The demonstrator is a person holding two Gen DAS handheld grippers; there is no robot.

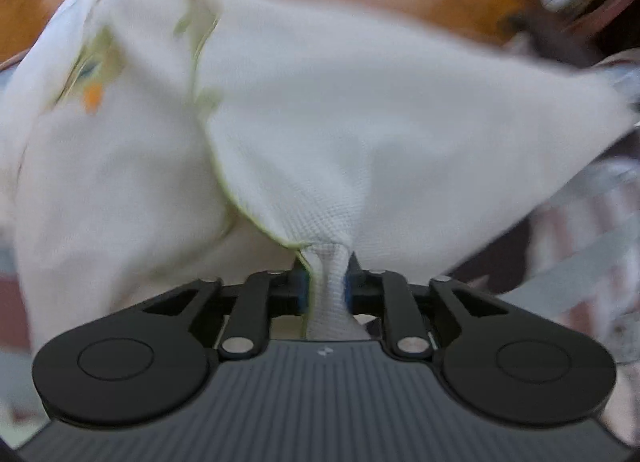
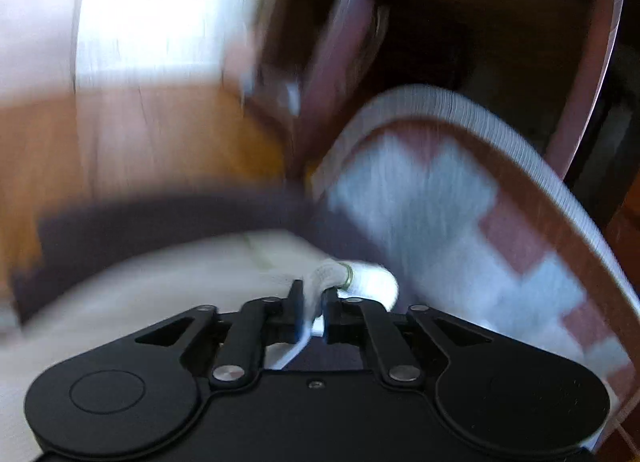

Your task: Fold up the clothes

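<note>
A white waffle-knit garment [image 1: 320,122] with pale green piping fills most of the left wrist view, with a small orange and green print [image 1: 93,94] on its left part. My left gripper [image 1: 326,262] is shut on a bunched edge of it beside the green hem. In the right wrist view, the same white garment [image 2: 160,282] stretches away to the left. My right gripper [image 2: 312,288] is shut on a green-trimmed corner of it, and a fold of cloth pokes out past the fingertips. Both views are blurred.
An orange-brown wooden floor [image 2: 140,134] lies beyond the cloth. A red-brown and pale blue patterned rug [image 2: 420,214] curves along the right. Dark wooden furniture [image 2: 480,42] stands behind it. A dark band [image 2: 160,214] runs under the garment's far edge.
</note>
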